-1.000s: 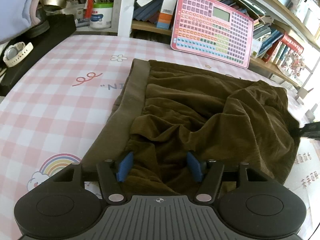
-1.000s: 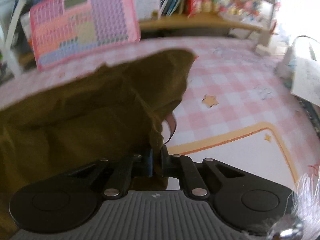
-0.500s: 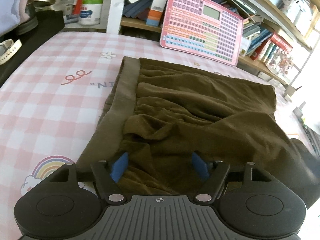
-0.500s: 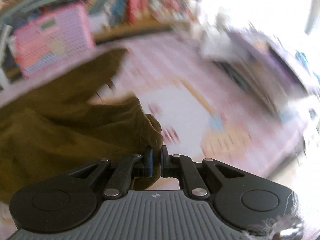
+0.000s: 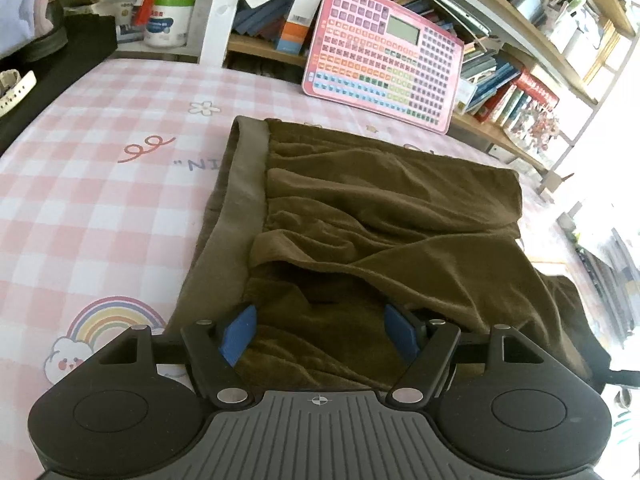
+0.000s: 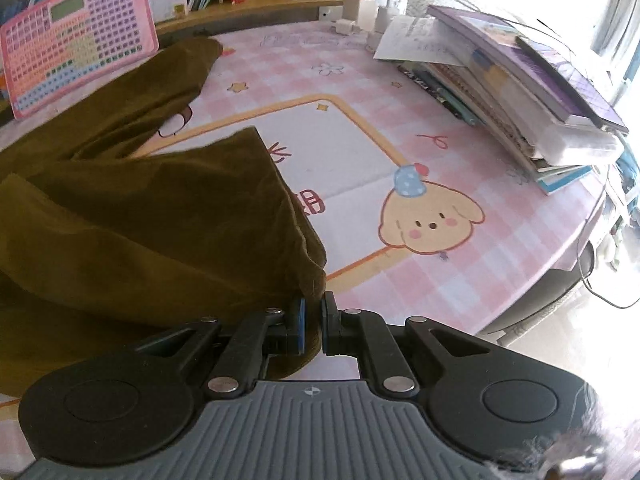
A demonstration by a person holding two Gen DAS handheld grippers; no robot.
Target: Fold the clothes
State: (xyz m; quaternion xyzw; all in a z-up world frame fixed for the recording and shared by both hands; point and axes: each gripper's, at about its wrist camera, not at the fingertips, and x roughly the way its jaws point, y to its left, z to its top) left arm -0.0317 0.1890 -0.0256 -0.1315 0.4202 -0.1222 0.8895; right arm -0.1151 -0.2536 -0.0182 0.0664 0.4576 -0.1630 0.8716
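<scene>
With the brown shorts (image 5: pixel 360 216) lying rumpled on the tabletop (image 5: pixel 100 184), the left gripper (image 5: pixel 318 330) hovers with fingers spread over the near edge while the right gripper (image 6: pixel 313 320) pinches a leg hem, so the fold is mid-way; next, likely lay that leg across.

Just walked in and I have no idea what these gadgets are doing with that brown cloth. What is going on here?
A person is folding a brown garment on a pink checked table cover, using a hand-held gripper in each hand. The right gripper is shut on a corner of the cloth, near the puppy drawing. The left gripper stands open over the near edge of the garment, by its waistband, gripping nothing. The fold is partly made, not finished.
</scene>
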